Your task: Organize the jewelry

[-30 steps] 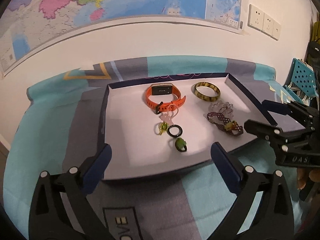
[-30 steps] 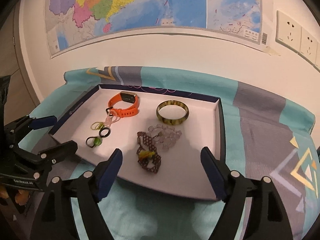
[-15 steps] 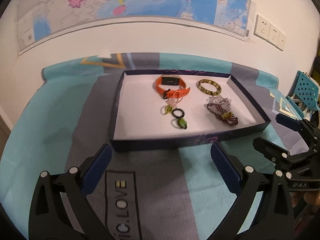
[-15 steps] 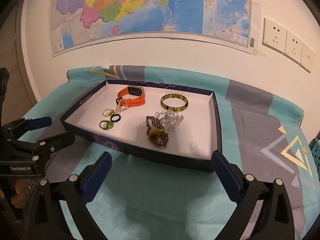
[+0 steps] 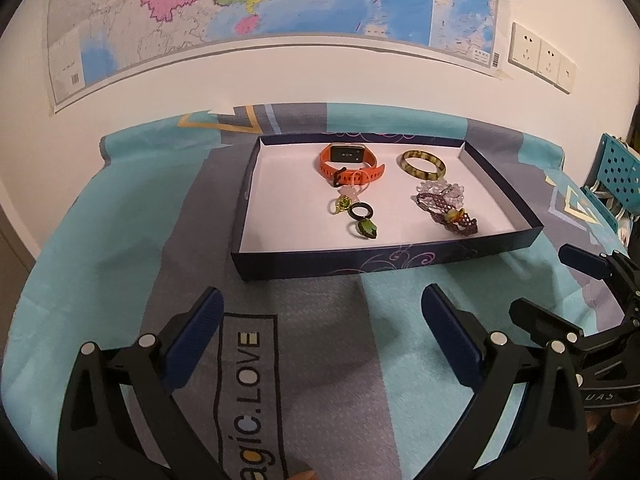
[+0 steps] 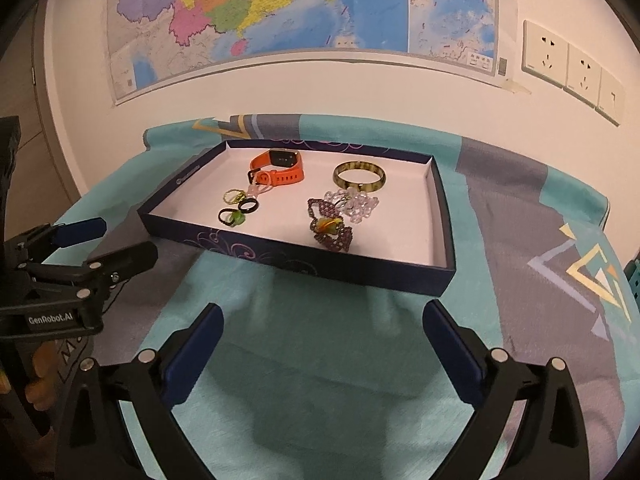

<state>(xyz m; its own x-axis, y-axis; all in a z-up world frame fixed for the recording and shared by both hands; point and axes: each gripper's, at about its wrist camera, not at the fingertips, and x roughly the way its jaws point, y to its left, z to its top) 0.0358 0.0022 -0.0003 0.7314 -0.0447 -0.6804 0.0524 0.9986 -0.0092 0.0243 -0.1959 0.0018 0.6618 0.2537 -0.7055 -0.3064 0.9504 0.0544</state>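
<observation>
A dark blue tray [image 5: 384, 258] [image 6: 288, 252] with a white inside holds the jewelry. In it lie an orange watch [image 5: 350, 162] [image 6: 278, 168], a green-brown bangle [image 5: 423, 163] [image 6: 359, 176], a purple beaded bracelet [image 5: 450, 216] [image 6: 330, 226] with clear beads [image 5: 440, 191] [image 6: 356, 204] behind it, and small rings: one yellow-green [image 5: 342, 204], one black [image 5: 361, 212], one with a green stone [image 5: 366, 229] [image 6: 232, 218]. My left gripper [image 5: 322, 320] and right gripper [image 6: 322, 334] are both open and empty, above the cloth in front of the tray.
A teal and grey cloth [image 5: 100, 240] covers the table. A wall with a map [image 5: 260, 0] and sockets [image 6: 568, 68] stands behind it. A teal perforated crate [image 5: 616, 168] is at the far right.
Both grippers have pulled back from over the tray toward the near side of the table. The tray now lies farther ahead. The jewelry has not moved.
</observation>
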